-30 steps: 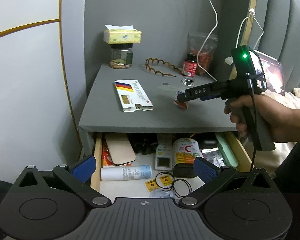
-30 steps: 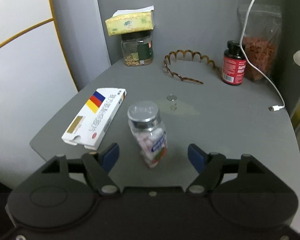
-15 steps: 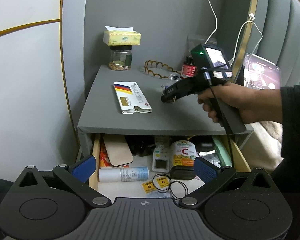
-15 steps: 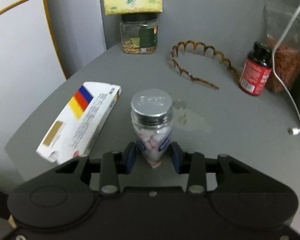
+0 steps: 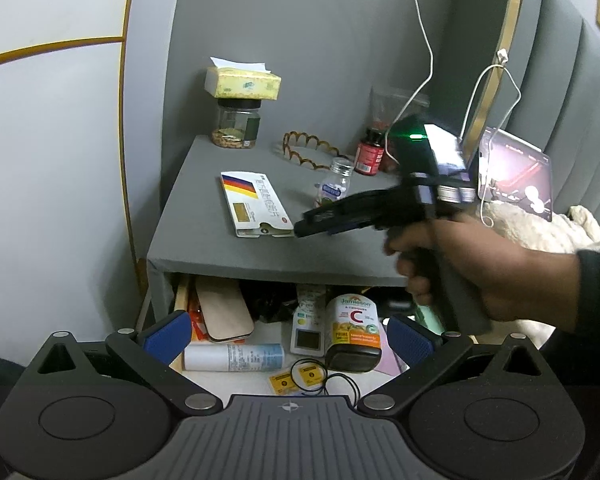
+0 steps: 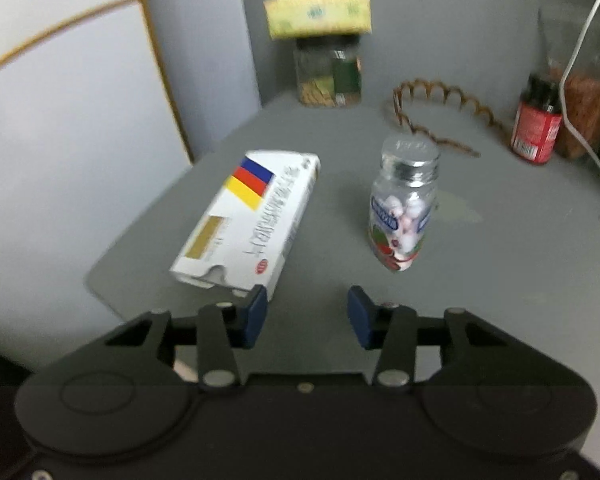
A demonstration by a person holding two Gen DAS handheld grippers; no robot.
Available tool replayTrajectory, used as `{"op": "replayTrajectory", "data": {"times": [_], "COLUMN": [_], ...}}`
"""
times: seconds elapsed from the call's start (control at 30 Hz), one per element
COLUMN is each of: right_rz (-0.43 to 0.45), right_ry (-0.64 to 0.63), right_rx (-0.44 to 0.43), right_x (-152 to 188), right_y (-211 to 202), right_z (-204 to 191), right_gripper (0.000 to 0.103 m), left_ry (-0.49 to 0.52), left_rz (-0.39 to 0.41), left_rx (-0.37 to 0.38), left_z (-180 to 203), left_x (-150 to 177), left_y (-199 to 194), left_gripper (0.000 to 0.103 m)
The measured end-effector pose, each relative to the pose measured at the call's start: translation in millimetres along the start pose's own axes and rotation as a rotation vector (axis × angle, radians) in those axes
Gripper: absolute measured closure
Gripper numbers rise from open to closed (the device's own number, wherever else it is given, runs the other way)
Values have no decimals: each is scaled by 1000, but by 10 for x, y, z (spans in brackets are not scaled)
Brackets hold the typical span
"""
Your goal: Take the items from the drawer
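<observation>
The open drawer (image 5: pixel 182 296) under the grey nightstand top (image 5: pixel 204 240) holds an orange vitamin C bottle (image 5: pixel 354 334), a white spray can (image 5: pixel 234 357), a small white meter (image 5: pixel 308 330), a tan case (image 5: pixel 224 310) and black hair ties (image 5: pixel 328 380). My left gripper (image 5: pixel 288 338) is open above the drawer's front. My right gripper (image 6: pixel 307 316), which also shows in the left wrist view (image 5: pixel 312 224), is open and empty over the top's front. A clear candy bottle (image 6: pixel 404 204) stands upright ahead of it, apart from the fingers. A white medicine box (image 6: pixel 248 220) lies beside it.
At the back of the top stand a glass jar (image 5: pixel 236 128) with a tissue pack (image 5: pixel 242 82) on it, a brown headband (image 5: pixel 304 154), a red pill bottle (image 5: pixel 370 152) and a snack bag (image 6: pixel 584 92). A white cable (image 6: pixel 580 64) hangs at the right.
My right gripper was shut on the candy bottle half a second ago. It has let go, opened, and drawn back toward the front left. The bottle stays upright on the top.
</observation>
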State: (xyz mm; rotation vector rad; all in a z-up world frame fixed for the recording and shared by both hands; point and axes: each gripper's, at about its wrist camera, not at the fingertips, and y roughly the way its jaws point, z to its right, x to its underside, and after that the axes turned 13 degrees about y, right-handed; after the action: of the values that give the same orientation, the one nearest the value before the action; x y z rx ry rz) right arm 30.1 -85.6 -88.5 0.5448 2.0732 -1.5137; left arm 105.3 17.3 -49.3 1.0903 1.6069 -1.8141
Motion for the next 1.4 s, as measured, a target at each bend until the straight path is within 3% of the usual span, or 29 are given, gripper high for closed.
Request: {"op": "replayTrajectory", "data": {"times": [0.2, 0.27, 0.33, 0.43, 0.5, 0.53, 0.57, 0.67, 0.73, 0.83, 1.07, 1.2, 1.27, 1.33, 1.4], "right_rz": [-48, -20, 23, 23, 26, 34, 41, -18, -61, -77, -106, -33, 70, 221, 295], "right_ry": [-98, -70, -22, 22, 1, -23, -45, -65, -68, 0, 33, 61, 101, 120, 120], "right_rx": [-68, -100, -104, -108, -101, -76, -40, 92, 132, 158, 164, 114, 64, 75, 111], "right_x": [-60, -72, -116, -209, -247, -262, -281, -363, -378, -364, -260, -307, -359, -366, -357], "right_y": [69, -12, -50, -7, 42, 85, 140, 421, 559, 588, 467, 152, -143, -404, -483], "right_z": [-198, -144, -92, -133, -262, -362, -448, -661, -797, -851, -1048, -845, -554, -246, -56], "right_gripper": [61, 60, 46, 37, 30, 19, 17, 17, 18, 28, 23, 23, 23, 19, 18], "left_ry": [4, -3, 2, 14, 12, 8, 2, -17, -32, -51, -74, -73, -74, -76, -77], "left_rz": [-5, -6, -7, -3, 26, 45, 61, 101, 108, 115, 126, 133, 133, 130, 132], "left_rx": [-6, -1, 3, 6, 4, -3, -9, -27, -33, -39, -28, -27, -24, -20, -16], "left_z": [-2, -10, 3, 25, 19, 11, -4, -53, -95, -146, -199, -197, -197, -202, -193], "left_x": [-2, -2, -9, -14, -12, -10, -6, 6, 7, 9, -3, 1, -2, -1, -5], "left_y": [4, 12, 17, 14, -39, -75, -108, -189, -204, -208, -233, -244, -231, -218, -212], "left_gripper": [0, 0, 0, 0, 0, 0, 0, 0, 0, 0, 0, 0, 0, 0, 0]}}
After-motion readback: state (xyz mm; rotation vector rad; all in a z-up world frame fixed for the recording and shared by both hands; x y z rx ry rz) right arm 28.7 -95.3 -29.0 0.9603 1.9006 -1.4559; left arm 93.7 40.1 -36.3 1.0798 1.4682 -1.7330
